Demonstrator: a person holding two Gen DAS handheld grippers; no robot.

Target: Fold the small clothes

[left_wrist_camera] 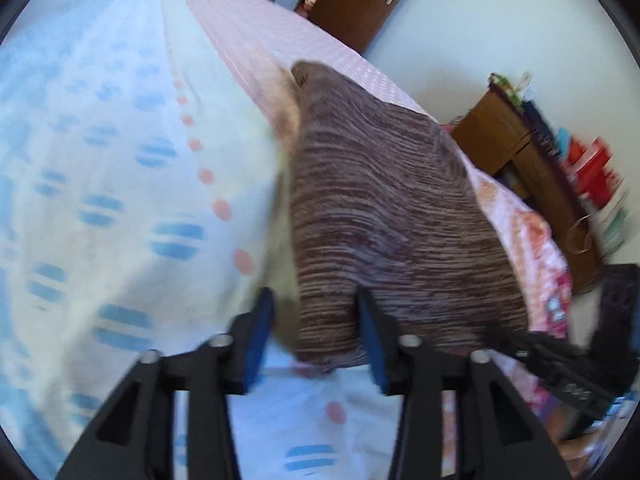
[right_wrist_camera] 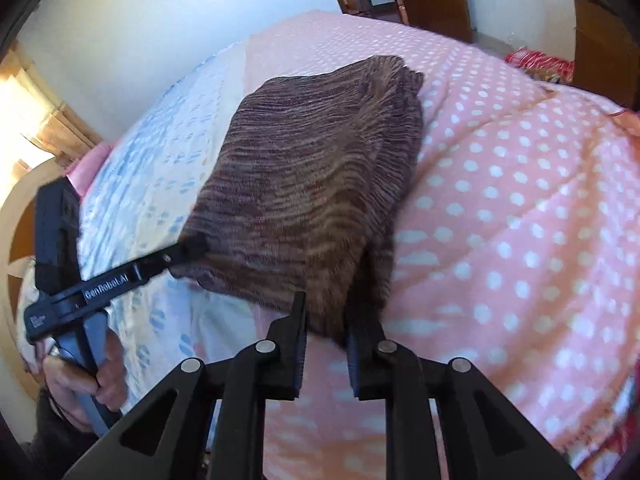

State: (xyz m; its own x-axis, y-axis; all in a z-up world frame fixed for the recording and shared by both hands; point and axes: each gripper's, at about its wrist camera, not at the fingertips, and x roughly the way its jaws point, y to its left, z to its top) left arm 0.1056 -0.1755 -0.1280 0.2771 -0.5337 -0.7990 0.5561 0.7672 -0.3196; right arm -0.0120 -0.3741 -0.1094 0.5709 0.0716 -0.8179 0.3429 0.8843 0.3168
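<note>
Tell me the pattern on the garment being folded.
Brown garment with thin, wavy pale stripes; clearest in the right wrist view.

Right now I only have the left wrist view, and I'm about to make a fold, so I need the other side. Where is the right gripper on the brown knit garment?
Observer: The right gripper straddles the near corner of the brown knit garment, over the pink polka-dot quilt. I cannot tell whether its pads press on the cloth.
Operator: How does my left gripper look from there?
Observer: Side on, the left gripper has its tip at the garment's other near corner.
Operator: What is behind it?
Observer: A hand wrapped around its handle, low at the left.
</note>
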